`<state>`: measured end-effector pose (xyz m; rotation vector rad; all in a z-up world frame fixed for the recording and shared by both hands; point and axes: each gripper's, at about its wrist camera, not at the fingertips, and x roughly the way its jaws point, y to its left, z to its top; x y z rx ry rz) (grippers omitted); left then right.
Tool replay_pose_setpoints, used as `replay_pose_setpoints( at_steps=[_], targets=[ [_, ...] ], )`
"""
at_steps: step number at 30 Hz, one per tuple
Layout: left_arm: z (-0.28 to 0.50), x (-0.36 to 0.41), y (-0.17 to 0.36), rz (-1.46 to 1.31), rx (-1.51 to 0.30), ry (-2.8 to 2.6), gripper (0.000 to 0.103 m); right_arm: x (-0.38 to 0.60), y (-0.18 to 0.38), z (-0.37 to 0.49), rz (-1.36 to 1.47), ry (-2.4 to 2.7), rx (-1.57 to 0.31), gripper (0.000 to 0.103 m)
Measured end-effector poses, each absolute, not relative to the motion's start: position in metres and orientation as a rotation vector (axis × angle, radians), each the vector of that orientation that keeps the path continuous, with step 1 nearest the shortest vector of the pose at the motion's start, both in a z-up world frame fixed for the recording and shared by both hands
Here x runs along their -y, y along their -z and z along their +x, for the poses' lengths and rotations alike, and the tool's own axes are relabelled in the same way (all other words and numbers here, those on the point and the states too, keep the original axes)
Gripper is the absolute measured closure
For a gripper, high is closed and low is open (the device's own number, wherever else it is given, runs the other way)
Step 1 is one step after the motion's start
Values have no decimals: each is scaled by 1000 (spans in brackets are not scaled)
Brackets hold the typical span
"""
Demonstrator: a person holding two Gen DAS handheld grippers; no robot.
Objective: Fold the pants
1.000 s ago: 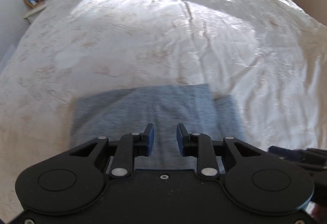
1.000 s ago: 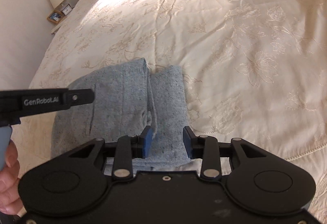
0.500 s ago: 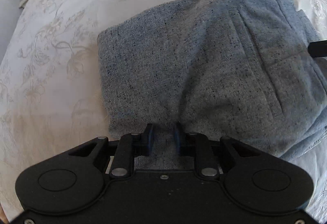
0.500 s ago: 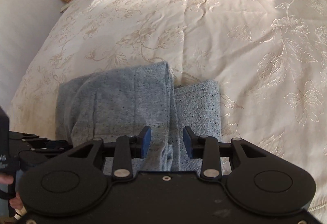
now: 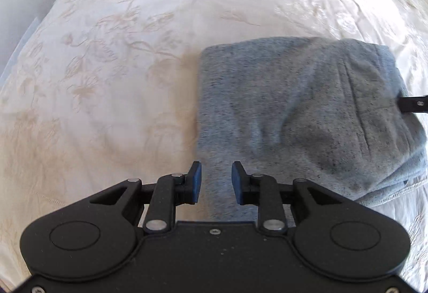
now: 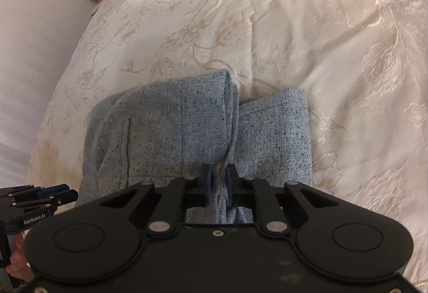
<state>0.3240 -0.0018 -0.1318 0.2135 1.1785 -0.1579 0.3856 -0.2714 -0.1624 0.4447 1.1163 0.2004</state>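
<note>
Cream bedspread (image 6: pixel 307 33): pants (image 6: pixel 187 132) mostly folded; right gripper (image 6: pixel 218 180) closing on near fold, left gripper (image 5: pixel 215 183) opening, touching nothing; final fold pending.

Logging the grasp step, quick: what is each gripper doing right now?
Left gripper: jaws opening, over the pants edge, not gripping.
Right gripper: closing on a fold of the pants.

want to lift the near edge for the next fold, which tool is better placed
Right. The right tool is closing with a ridge of the grey pants pinched between its pads. The left tool is opening over the pants' left corner, pads apart, gripping nothing.
</note>
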Motion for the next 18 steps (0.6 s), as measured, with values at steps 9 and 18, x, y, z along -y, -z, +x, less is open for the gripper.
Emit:
replay_pose_setpoints(
  at_steps=[9,18],
  targets=[
    [336,-19,122,93,-1180,153,67,315,108,347,377,-79,-1028,101],
    [332,-3,122,131,-1178,179,67,282,150,372,421,-217,-1077,63]
  ],
)
